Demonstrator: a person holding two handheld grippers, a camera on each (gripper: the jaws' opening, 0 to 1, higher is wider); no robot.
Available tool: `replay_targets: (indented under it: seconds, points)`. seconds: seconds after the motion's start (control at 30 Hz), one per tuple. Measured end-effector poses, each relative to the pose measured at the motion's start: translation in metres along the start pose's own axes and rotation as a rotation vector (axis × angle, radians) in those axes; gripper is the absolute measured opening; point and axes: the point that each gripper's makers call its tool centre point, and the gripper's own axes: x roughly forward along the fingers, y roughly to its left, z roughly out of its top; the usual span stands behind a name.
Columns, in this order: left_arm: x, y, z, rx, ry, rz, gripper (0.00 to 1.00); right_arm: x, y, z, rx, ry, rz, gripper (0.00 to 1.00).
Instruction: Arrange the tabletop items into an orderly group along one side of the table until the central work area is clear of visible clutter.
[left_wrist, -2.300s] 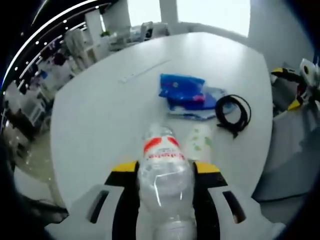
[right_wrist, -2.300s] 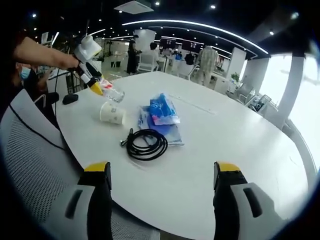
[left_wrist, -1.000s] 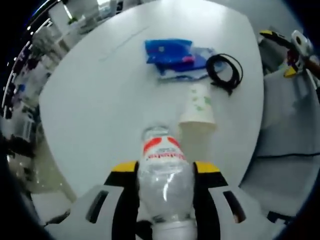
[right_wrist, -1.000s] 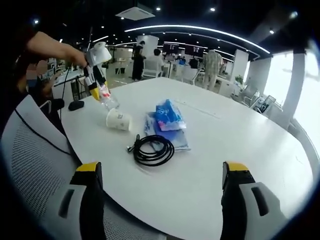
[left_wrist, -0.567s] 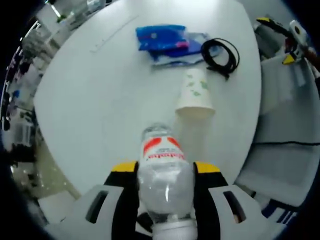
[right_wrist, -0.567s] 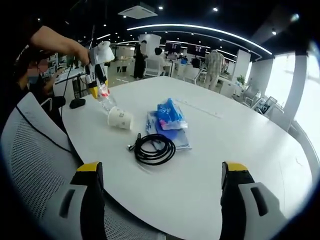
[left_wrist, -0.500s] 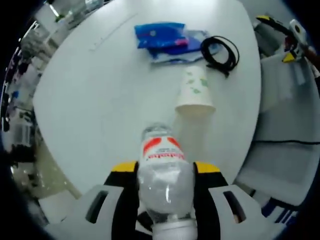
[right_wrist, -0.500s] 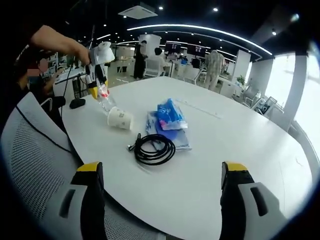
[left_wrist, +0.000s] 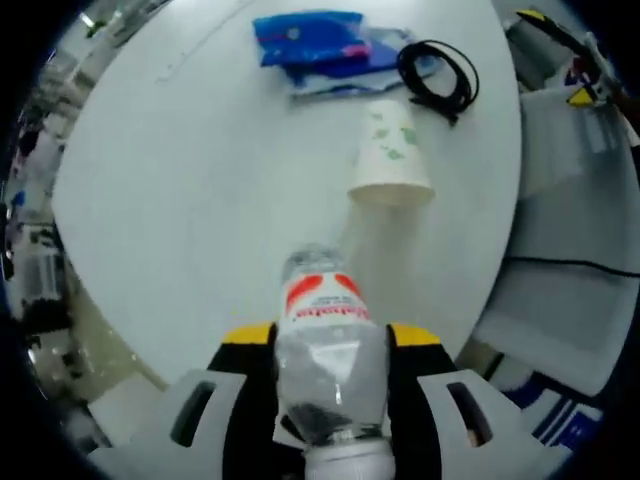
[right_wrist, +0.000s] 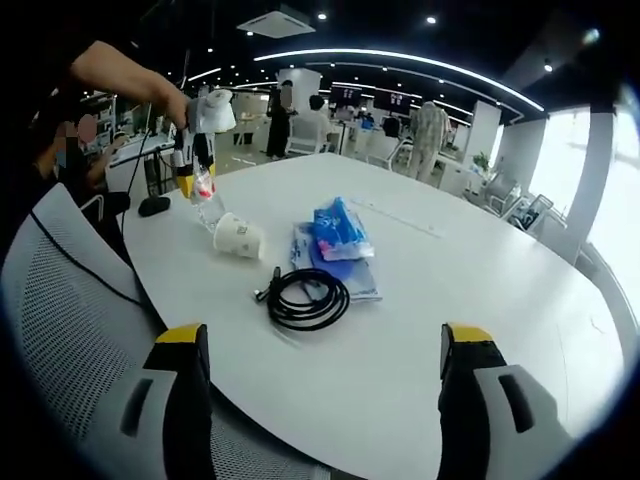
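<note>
Left tongs (left_wrist: 330, 345) pinched clear plastic bottle (left_wrist: 328, 365) above white desk (left_wrist: 200, 200); right tongs (right_wrist: 325, 400) spread, holding nothing. Paper cup (left_wrist: 390, 155) lay tipped beside black cable coil (left_wrist: 437, 78) and blue packets (left_wrist: 315, 38).

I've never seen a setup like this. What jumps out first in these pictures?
A clear plastic bottle with a red label is clamped in the left gripper, held above a big white table. Beyond it a paper cup lies on its side, next to a coiled black cable and blue packets. The right gripper stands open, empty, at the table's near edge.
</note>
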Motion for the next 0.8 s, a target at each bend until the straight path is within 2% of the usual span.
replay_targets:
  seconds: [0.47,0.7,0.8]
  points:
    - [-0.001,-0.004,0.014,0.117,0.083,-0.008,0.41,0.000,-0.001,-0.001,-0.006,0.006,-0.003,0.94]
    - [0.002,-0.003,0.020,0.229,0.163,-0.018,0.42,0.000,-0.001,-0.002,-0.004,0.007,-0.004,0.93]
    - [0.002,-0.003,0.024,0.238,0.183,-0.019,0.42,0.000,-0.002,-0.002,-0.003,0.008,-0.007,0.93]
